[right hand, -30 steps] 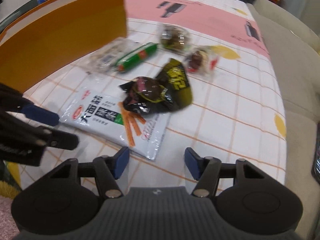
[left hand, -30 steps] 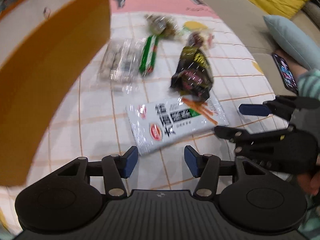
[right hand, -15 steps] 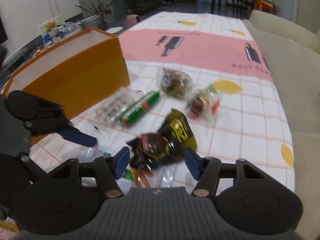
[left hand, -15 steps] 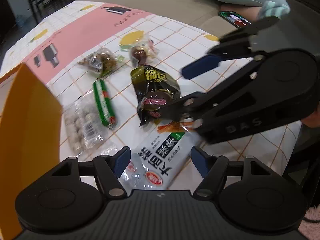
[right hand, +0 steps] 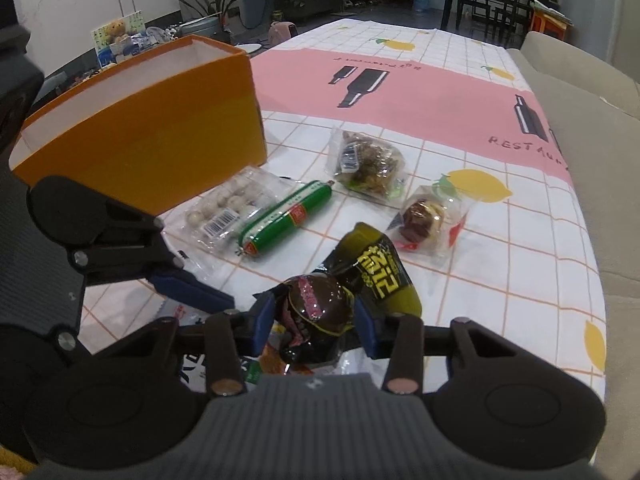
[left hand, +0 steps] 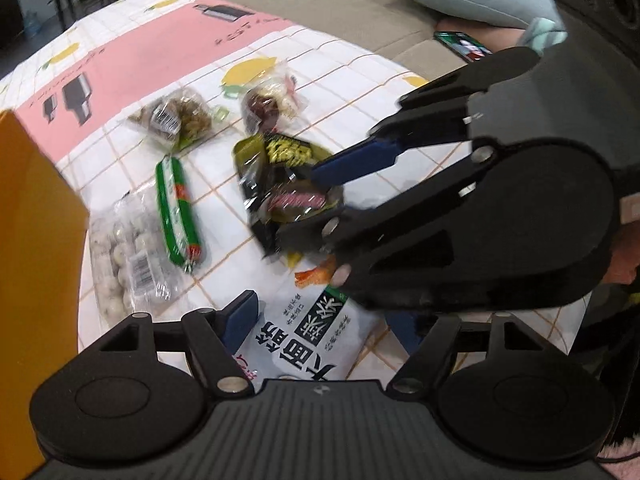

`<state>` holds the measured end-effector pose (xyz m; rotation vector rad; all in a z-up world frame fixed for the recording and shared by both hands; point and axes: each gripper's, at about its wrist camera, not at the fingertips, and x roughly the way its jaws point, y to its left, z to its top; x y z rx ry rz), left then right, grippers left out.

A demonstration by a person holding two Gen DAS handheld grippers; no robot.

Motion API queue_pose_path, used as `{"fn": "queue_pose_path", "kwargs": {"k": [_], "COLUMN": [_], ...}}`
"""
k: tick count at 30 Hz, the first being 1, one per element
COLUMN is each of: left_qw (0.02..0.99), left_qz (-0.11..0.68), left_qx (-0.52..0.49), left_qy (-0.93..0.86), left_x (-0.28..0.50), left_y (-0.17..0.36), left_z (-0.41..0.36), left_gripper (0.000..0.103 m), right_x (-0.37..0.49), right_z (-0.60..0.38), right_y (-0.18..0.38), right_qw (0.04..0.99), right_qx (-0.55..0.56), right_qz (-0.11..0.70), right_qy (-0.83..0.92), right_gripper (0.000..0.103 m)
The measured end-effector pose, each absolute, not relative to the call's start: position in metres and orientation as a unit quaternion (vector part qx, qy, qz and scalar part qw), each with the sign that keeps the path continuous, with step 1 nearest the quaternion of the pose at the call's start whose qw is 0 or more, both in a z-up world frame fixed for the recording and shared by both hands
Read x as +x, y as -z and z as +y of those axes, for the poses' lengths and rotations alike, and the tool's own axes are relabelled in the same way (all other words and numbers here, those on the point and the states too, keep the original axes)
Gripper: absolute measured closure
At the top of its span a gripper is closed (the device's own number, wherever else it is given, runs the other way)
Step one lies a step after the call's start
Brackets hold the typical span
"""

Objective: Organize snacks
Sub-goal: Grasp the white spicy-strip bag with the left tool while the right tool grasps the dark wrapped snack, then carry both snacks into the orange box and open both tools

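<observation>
Gripping: I am clamping the right gripper (right hand: pixel 314 326) on the dark snack packet (right hand: pixel 320 312).
Bearing: orange box (right hand: pixel 160 120) is lying forward-left.
Left gripper (left hand: pixel 324 320): hanging apart, nearer the box.

6 snack packets (right hand: pixel 286 216), 1 orange box (right hand: pixel 160 132), 2 grippers (right hand: pixel 316 320).

Pretty soft, even indoor light in both views, no hard shadows on the tablecloth (right hand: pixel 460 128). Heavy fisheye bend, with dark vignetted corners. The left wrist view is smeary with motion blur, especially around the dark snack packet (left hand: pixel 280 184). That packet's shiny wrapper (right hand: pixel 320 304) throws little glare spots. The far room looks dimmer, and the orange box (right hand: pixel 152 120) is slightly soft.
</observation>
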<state>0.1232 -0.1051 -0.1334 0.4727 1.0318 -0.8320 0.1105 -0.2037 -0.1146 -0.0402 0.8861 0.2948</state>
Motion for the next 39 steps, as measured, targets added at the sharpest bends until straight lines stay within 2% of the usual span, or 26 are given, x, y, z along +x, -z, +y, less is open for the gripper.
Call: {"fn": "queue_pose_path", "kwargs": {"k": [1, 11, 15, 17, 20, 30, 31, 33, 35, 39], "left_qw": [0.766, 0.799, 0.802, 0.795, 0.79, 0.791, 0.791, 0.792, 0.792, 0.798], "left_qz": [0.479, 0.539, 0.521, 0.509, 0.487, 0.493, 0.493, 0.494, 0.495, 0.497], "left_qx": [0.211, 0.123, 0.143, 0.183, 0.223, 0.192, 0.191, 0.191, 0.19, 0.181], "left_qy": [0.374, 0.234, 0.256, 0.276, 0.299, 0.307, 0.307, 0.305, 0.303, 0.289], "left_x": [0.123, 0.12, 0.115, 0.113, 0.108, 0.115, 0.114, 0.112, 0.11, 0.105], "left_y": [0.133, 0.129, 0.131, 0.135, 0.138, 0.145, 0.144, 0.143, 0.141, 0.138], "left_z": [-0.104, -0.069, -0.074, -0.083, -0.085, -0.082, -0.081, -0.081, -0.082, -0.083], "left_gripper": [0.025, 0.028, 0.019, 0.017, 0.013, 0.008, 0.009, 0.01, 0.016, 0.034], "right_x": [0.109, 0.088, 0.079, 0.077, 0.074, 0.077, 0.077, 0.077, 0.076, 0.075], "right_z": [-0.205, -0.219, -0.212, -0.207, -0.199, -0.194, -0.193, -0.191, -0.19, -0.188], "right_y": [0.113, 0.109, 0.107, 0.105, 0.106, 0.123, 0.124, 0.126, 0.127, 0.127], "right_qw": [0.893, 0.884, 0.887, 0.891, 0.892, 0.884, 0.884, 0.884, 0.884, 0.883], "right_qx": [-0.023, -0.046, -0.071, -0.094, -0.135, -0.157, -0.161, -0.17, -0.181, -0.194], "right_qz": [0.427, 0.454, 0.442, 0.427, 0.41, 0.421, 0.419, 0.417, 0.415, 0.412], "right_qy": [-0.137, -0.098, -0.11, -0.118, -0.131, -0.131, -0.131, -0.125, -0.118, -0.115], "right_gripper": [0.068, 0.067, 0.065, 0.057, 0.052, 0.049, 0.05, 0.058, 0.061, 0.066]}}
